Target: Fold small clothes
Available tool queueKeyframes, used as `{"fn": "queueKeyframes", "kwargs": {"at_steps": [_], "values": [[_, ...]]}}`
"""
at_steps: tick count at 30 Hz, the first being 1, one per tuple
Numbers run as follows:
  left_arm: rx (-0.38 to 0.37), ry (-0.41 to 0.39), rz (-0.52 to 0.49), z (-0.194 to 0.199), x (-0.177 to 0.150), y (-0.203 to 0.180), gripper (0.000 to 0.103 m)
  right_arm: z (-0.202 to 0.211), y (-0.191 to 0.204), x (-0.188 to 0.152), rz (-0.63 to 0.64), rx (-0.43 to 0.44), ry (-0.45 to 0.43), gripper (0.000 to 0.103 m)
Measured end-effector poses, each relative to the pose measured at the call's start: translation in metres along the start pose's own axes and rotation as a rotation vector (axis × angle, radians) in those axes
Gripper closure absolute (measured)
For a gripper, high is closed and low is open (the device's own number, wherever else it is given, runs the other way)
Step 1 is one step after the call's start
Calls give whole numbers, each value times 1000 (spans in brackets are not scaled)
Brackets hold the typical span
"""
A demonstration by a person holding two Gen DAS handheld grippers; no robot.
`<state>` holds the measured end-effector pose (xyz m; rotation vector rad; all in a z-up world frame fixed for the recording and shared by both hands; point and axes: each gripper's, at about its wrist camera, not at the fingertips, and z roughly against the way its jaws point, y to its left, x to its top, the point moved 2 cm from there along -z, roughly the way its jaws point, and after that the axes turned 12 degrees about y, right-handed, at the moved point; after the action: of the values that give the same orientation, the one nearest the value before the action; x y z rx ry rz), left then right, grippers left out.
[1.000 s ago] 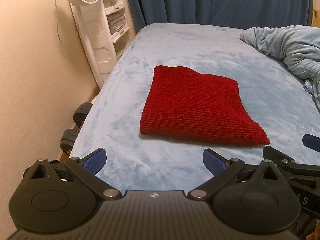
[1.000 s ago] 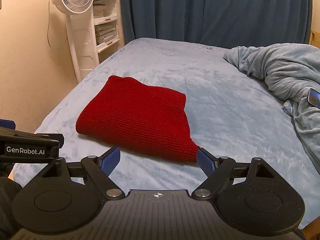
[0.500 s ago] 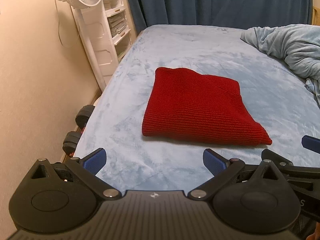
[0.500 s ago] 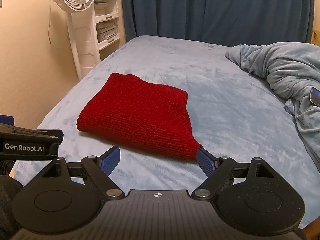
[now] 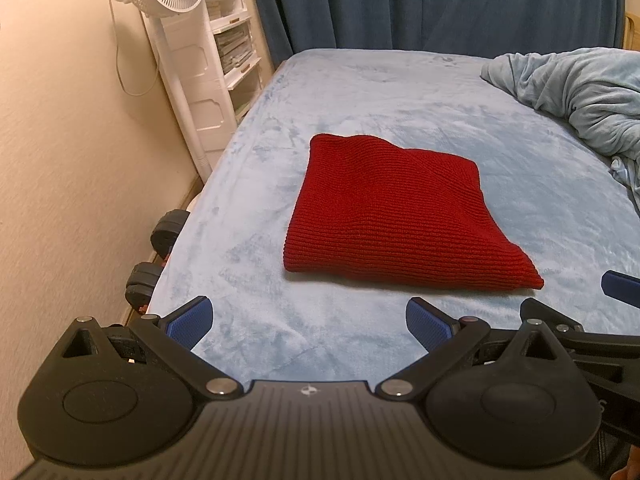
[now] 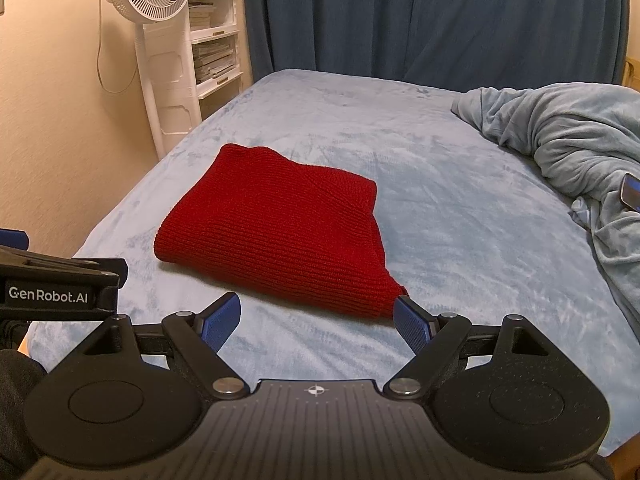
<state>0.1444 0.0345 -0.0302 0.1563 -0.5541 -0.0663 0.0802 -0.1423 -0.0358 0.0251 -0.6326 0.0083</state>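
A red knitted garment [image 5: 392, 216] lies folded into a flat, roughly square stack on the light blue bed cover [image 5: 360, 96]; the right wrist view shows the same garment [image 6: 280, 232]. My left gripper [image 5: 308, 320] hangs over the near edge of the bed, short of the garment, with its blue pads wide apart and nothing between them. My right gripper [image 6: 316, 318] is open too, just short of the garment's near right corner, with only bed cover between its pads. Both grippers sit side by side, each catching the other at its frame edge.
A rumpled pale blue blanket [image 6: 568, 136] is heaped at the right, with a phone [image 6: 631, 196] lying on it. A white standing fan [image 5: 168, 8] and white shelves [image 5: 232, 40] stand by the left wall. Dark dumbbells [image 5: 160, 240] lie on the floor beside the bed. A blue curtain [image 6: 420, 16] hangs behind.
Both views have drifted very slightly, so the garment sits a touch lower in the frames. The garment lies as before and both grippers stay open.
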Motion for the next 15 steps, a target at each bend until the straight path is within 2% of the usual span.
{"fn": "queueKeyframes", "kwargs": {"at_steps": [15], "values": [[6,6,-1,0,-2,2,0,-1,1,-3,1,2,5,19]]}}
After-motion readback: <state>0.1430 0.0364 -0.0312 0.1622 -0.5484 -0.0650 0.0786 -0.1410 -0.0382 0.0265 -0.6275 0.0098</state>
